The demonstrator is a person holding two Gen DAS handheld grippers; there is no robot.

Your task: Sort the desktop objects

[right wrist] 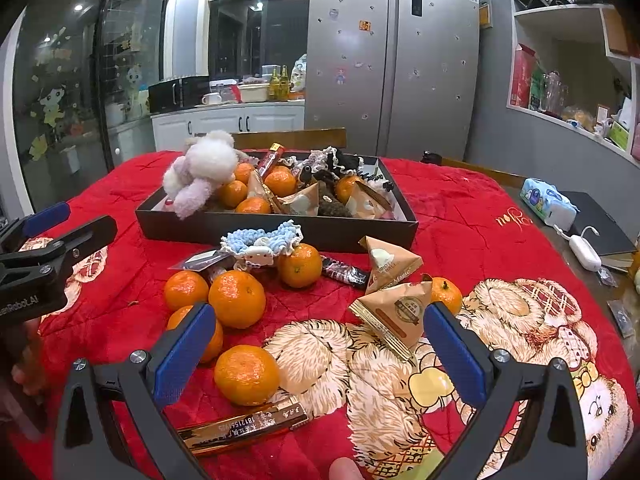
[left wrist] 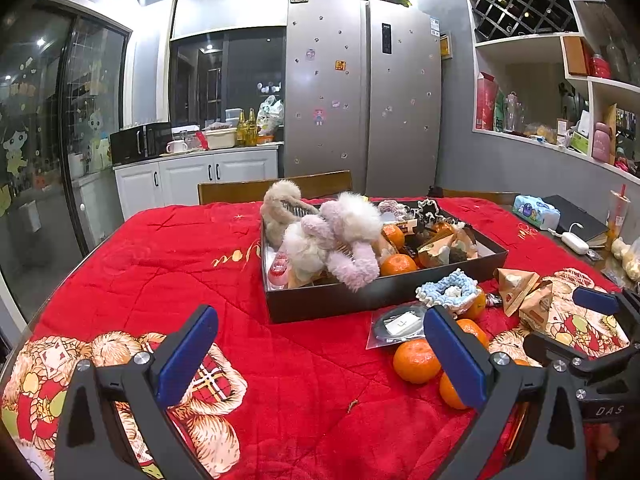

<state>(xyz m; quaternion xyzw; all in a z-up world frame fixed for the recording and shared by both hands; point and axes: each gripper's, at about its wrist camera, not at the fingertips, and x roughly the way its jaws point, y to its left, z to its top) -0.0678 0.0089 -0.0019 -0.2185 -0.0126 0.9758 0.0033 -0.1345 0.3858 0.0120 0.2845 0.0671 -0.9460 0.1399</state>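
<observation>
A dark box on the red cloth holds fluffy hair claws, oranges, scrunchies and snack packs. In front of it lie several loose oranges, a blue scrunchie, two triangular snack packs, a dark candy bar and a gold bar pack. My left gripper is open and empty above bare cloth. My right gripper is open and empty, with an orange between its fingers' line.
A clear bag with a cable lies by the oranges. At the table's right edge are a tissue pack, a dark notebook and a white charger. Wooden chairs stand behind the table.
</observation>
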